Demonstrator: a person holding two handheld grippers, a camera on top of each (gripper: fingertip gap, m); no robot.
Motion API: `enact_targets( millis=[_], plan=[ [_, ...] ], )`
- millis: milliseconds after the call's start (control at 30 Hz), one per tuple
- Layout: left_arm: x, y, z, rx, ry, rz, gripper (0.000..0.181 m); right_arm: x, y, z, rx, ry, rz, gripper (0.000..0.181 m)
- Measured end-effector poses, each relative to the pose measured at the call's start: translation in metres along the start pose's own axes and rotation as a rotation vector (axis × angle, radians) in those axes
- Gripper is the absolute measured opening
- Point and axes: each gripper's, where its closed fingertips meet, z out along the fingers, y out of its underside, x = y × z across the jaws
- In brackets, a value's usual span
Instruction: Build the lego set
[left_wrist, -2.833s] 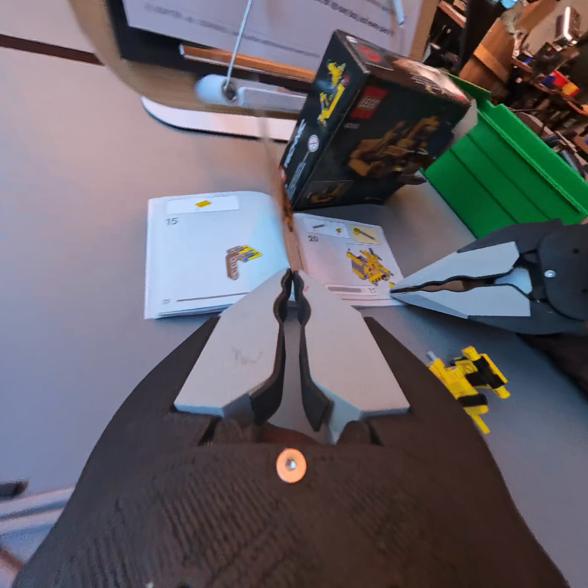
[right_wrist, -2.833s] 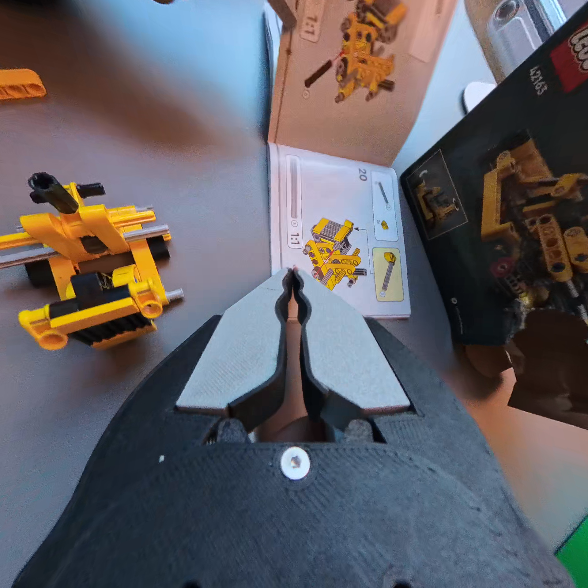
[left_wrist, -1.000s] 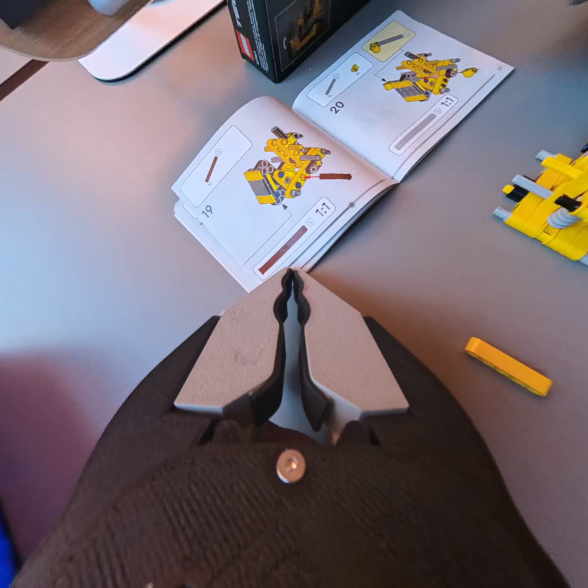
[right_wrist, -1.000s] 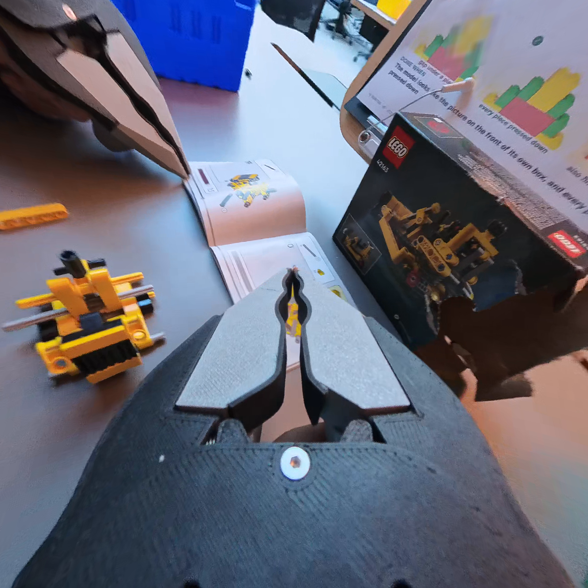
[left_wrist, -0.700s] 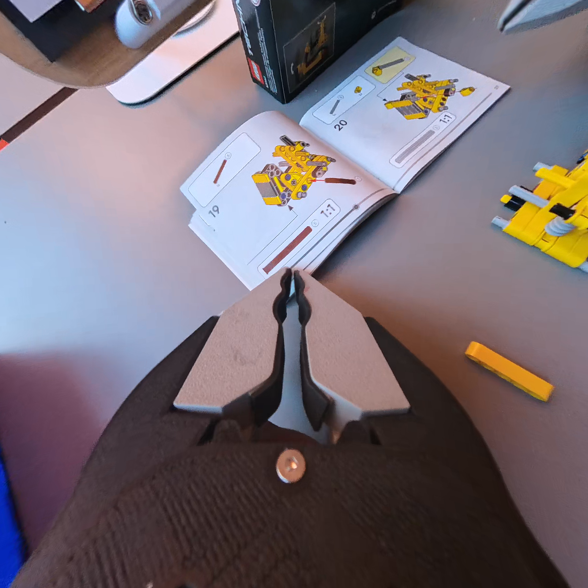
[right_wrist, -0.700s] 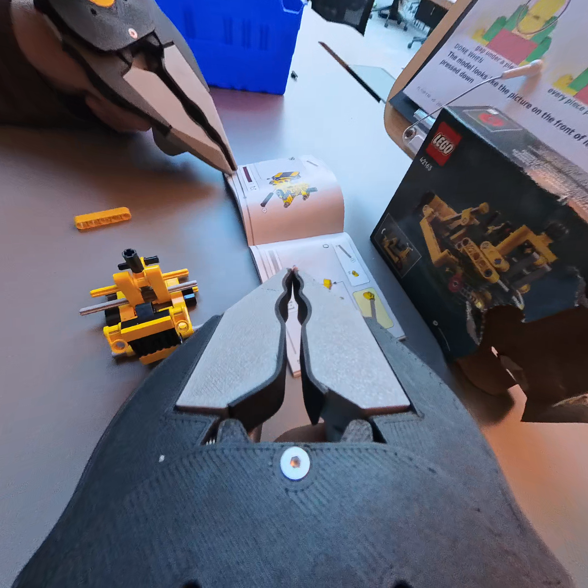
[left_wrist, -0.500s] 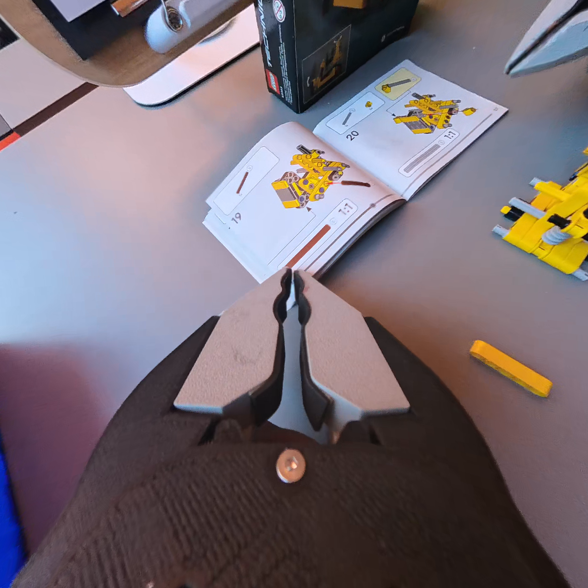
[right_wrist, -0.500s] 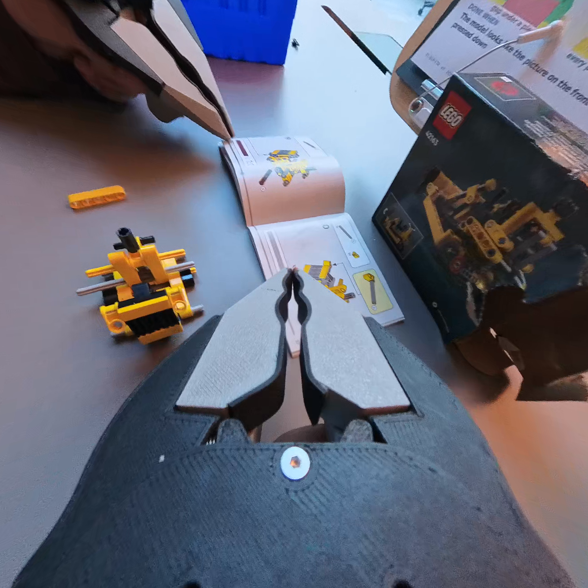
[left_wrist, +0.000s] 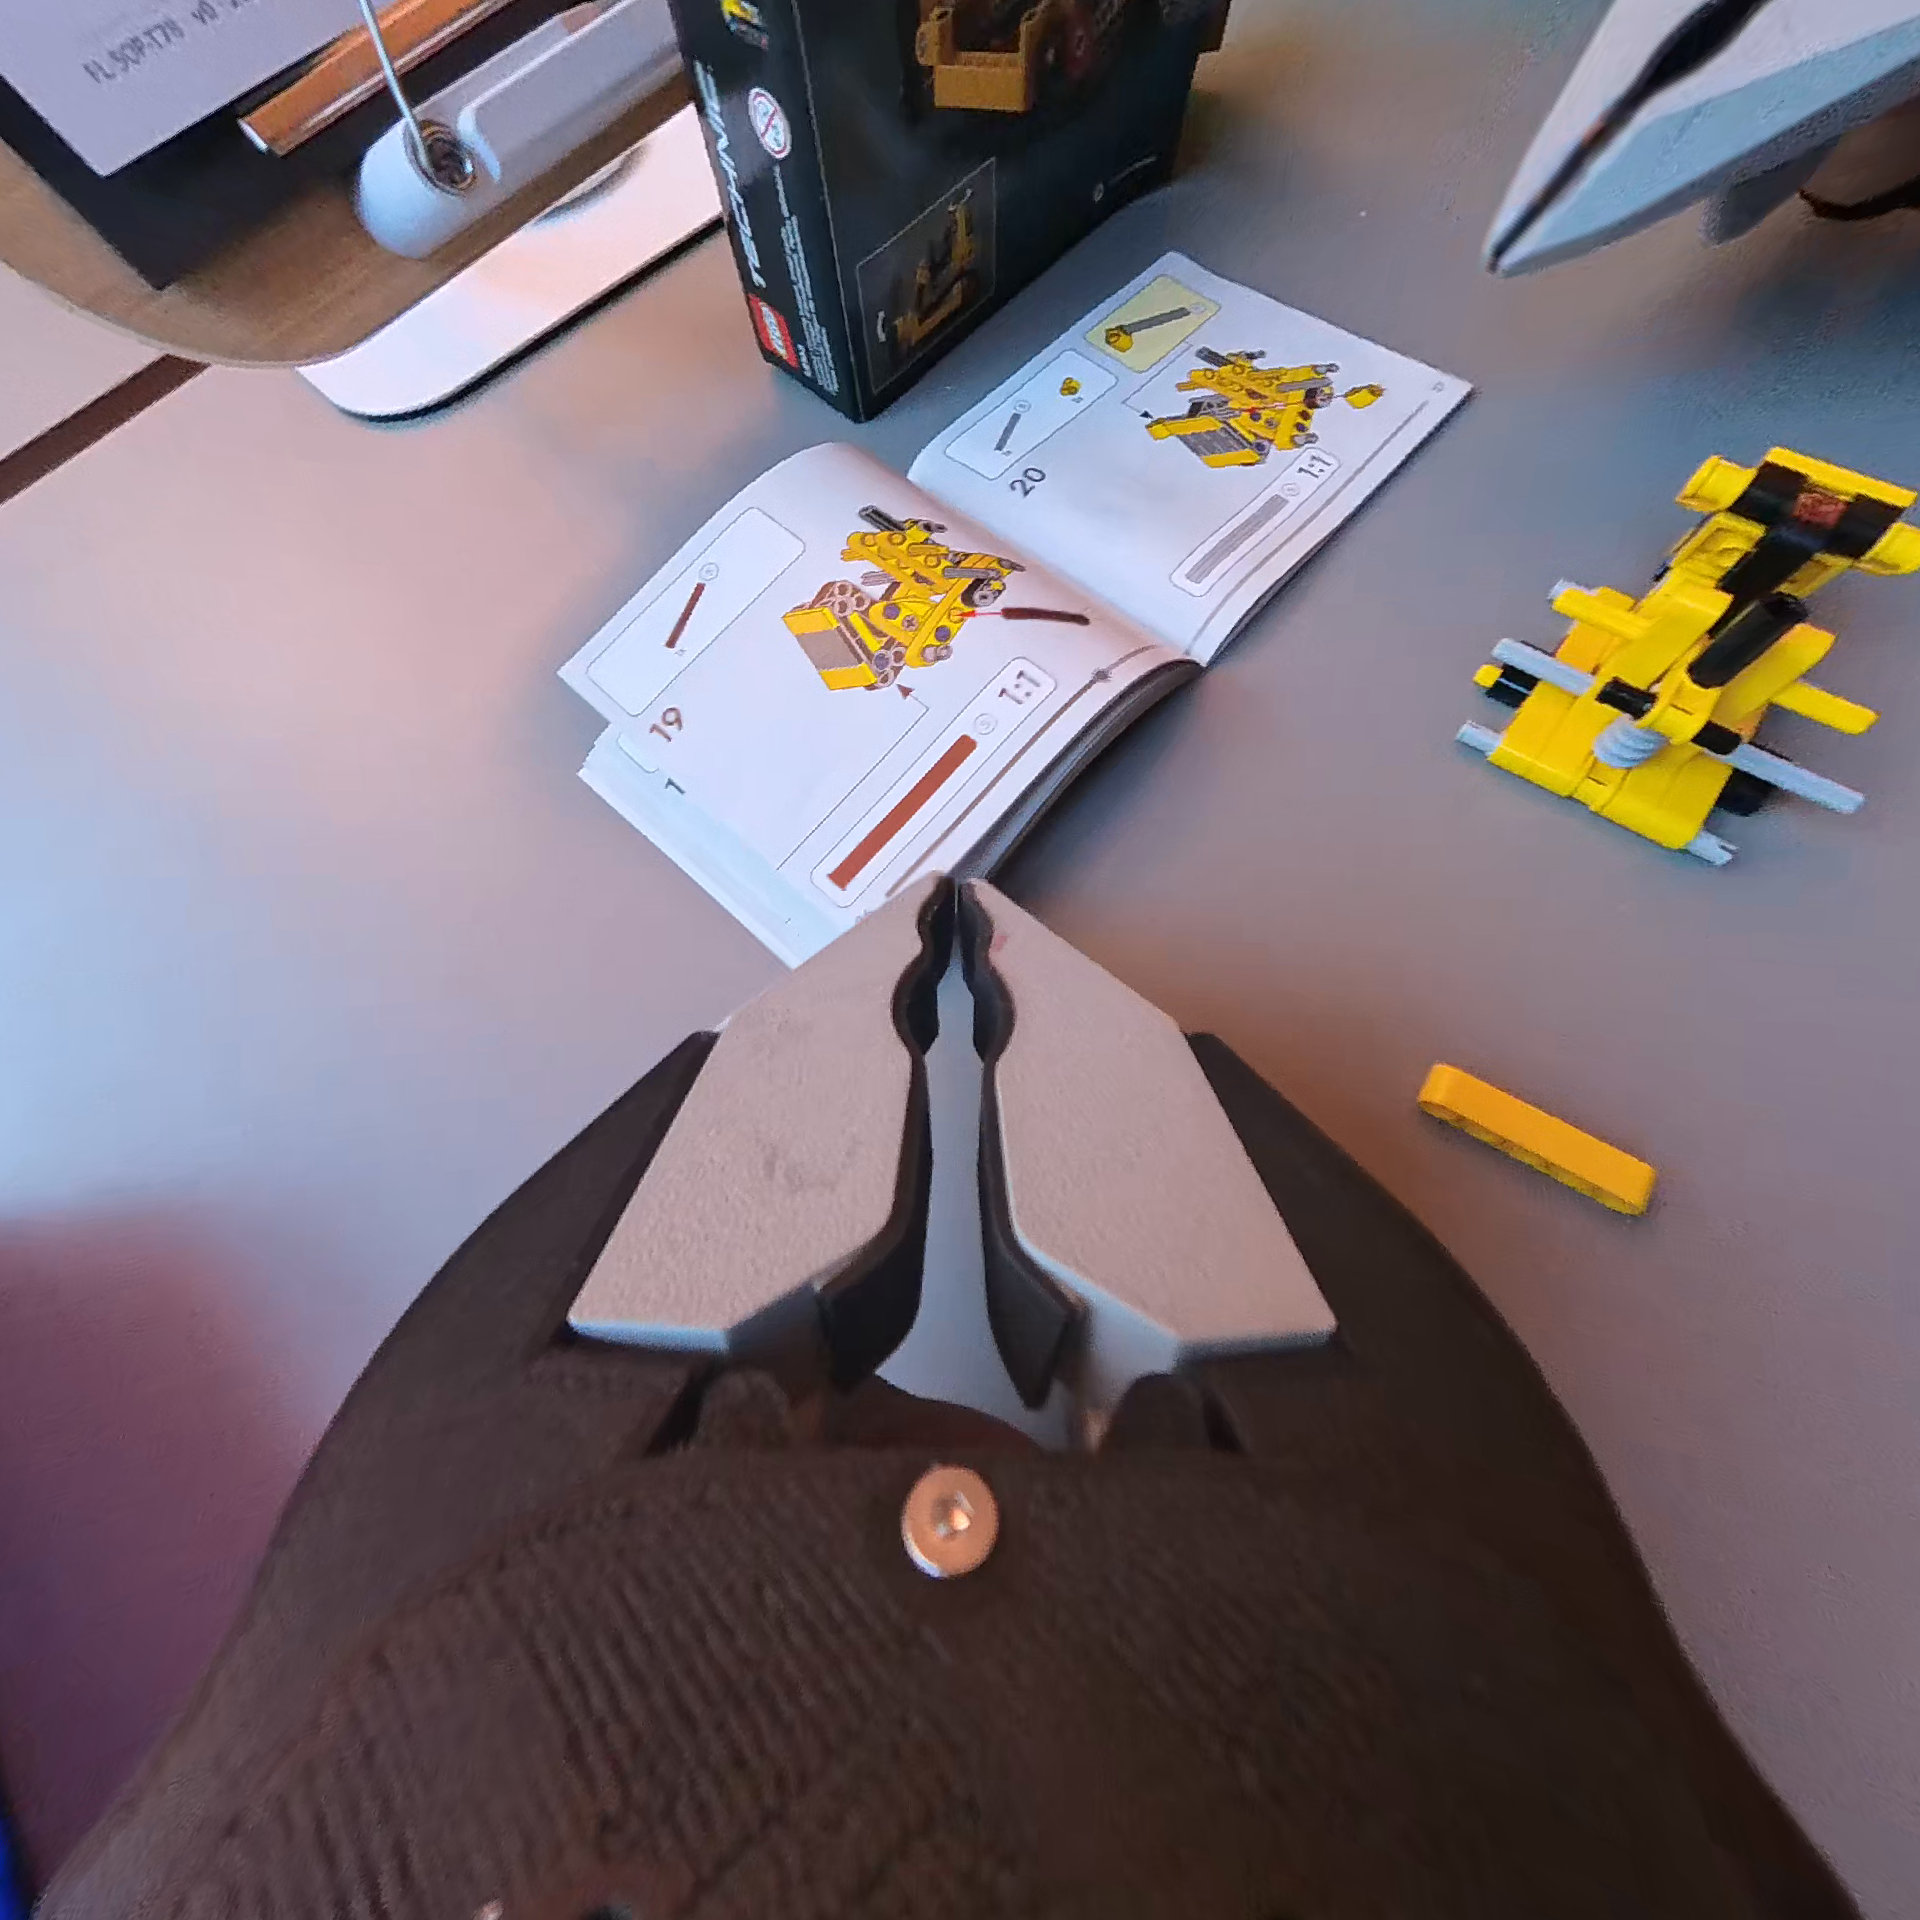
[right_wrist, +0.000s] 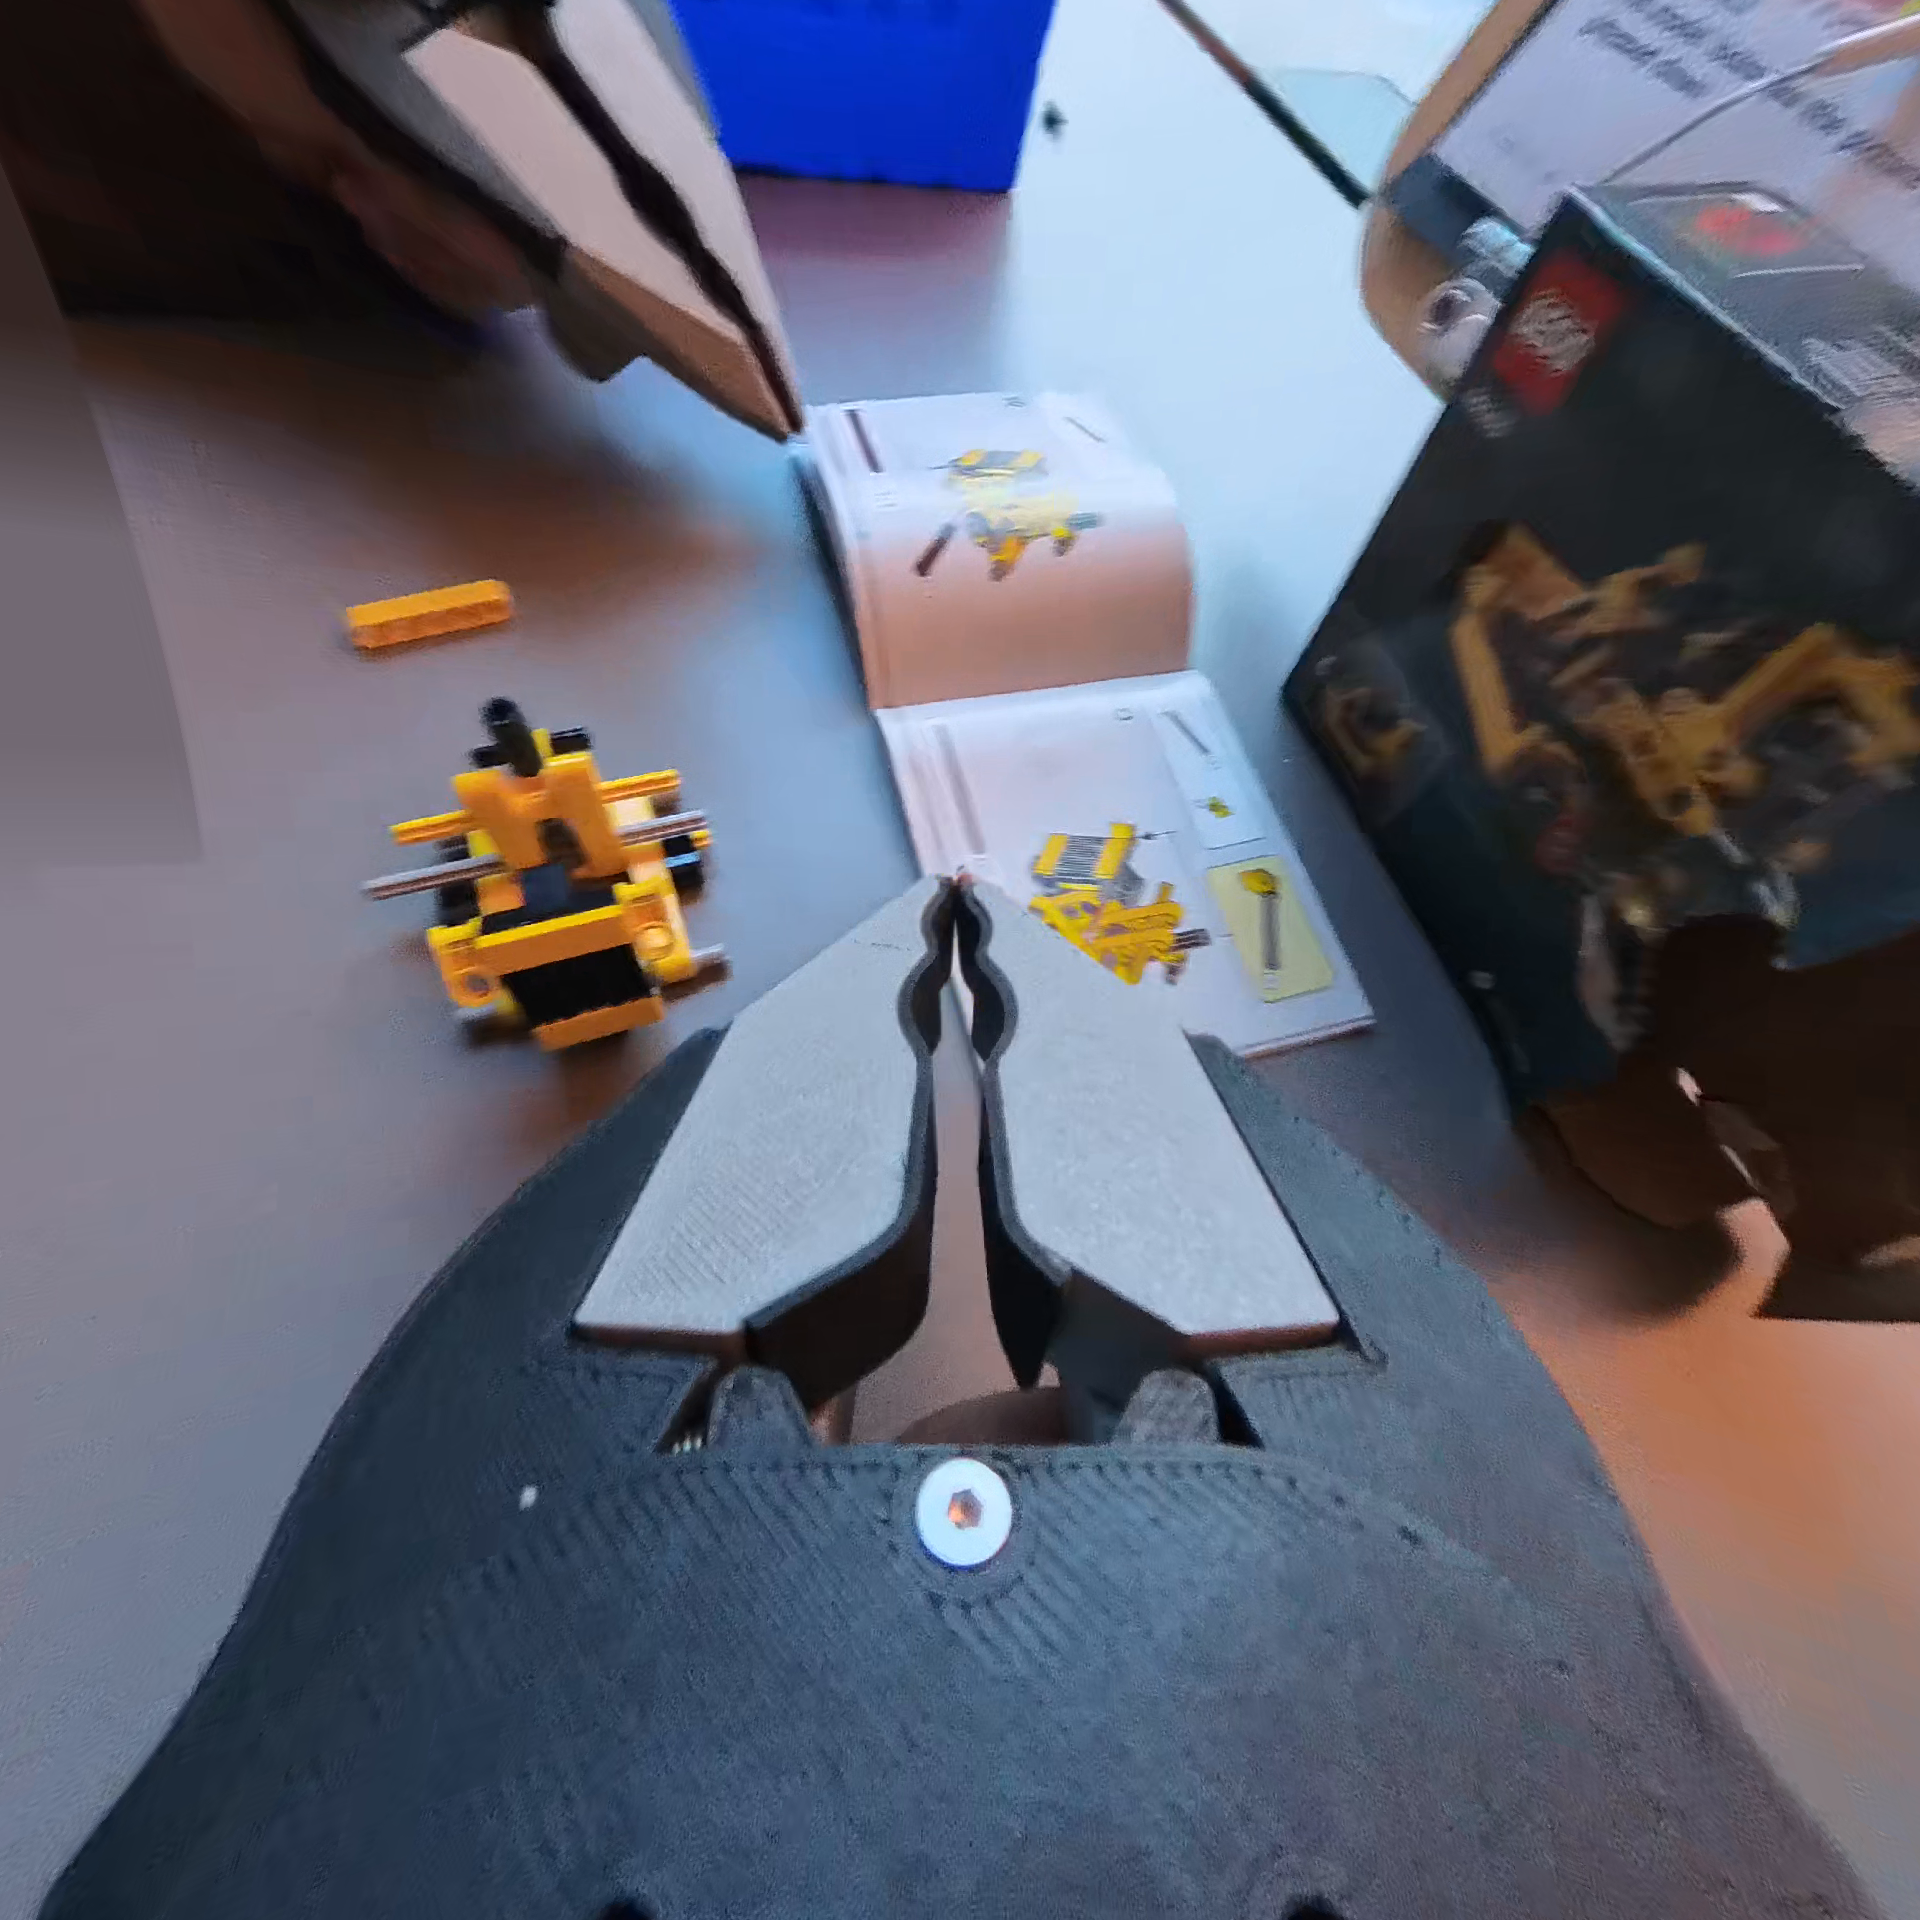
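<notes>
A part-built yellow and black model (left_wrist: 1694, 675) stands on the grey table, right of the open instruction booklet (left_wrist: 966, 634). It also shows in the right wrist view (right_wrist: 566, 883), left of the booklet (right_wrist: 1049, 665). A loose yellow beam (left_wrist: 1538, 1138) lies near it and also shows in the right wrist view (right_wrist: 428, 615). My left gripper (left_wrist: 954, 891) is shut and empty, its tips at the booklet's near corner; it also shows in the right wrist view (right_wrist: 790, 421). My right gripper (right_wrist: 956, 885) is shut and empty above the booklet's near page; it also shows in the left wrist view (left_wrist: 1501, 255).
The black set box (left_wrist: 935, 177) stands behind the booklet and also shows in the right wrist view (right_wrist: 1662, 644). A stand with a white base (left_wrist: 499, 281) holds a printed sheet at the back. A blue bin (right_wrist: 862, 94) stands at the far side. The left gripper's tips are roughly 15 cm from the right gripper's.
Both grippers stayed shut. The left wrist view pulled back a little and the booklet and model moved farther off. The right gripper swung left and down, bringing the model closer.
</notes>
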Motion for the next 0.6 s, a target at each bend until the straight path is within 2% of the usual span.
enact_targets(
  millis=[300,467,600],
  plan=[
    [0.010,-0.001,-0.003,0.009,0.043,0.012,0.000,-0.037,0.008,-0.013,0.006,-0.251,0.002,0.000],
    [0.018,-0.001,-0.002,0.011,0.086,0.008,0.000,-0.046,0.019,-0.006,-0.048,-0.315,0.037,0.000],
    [0.027,0.000,0.000,0.015,0.151,0.010,0.000,-0.060,0.010,-0.009,-0.008,-0.412,0.125,0.000]
  ],
)
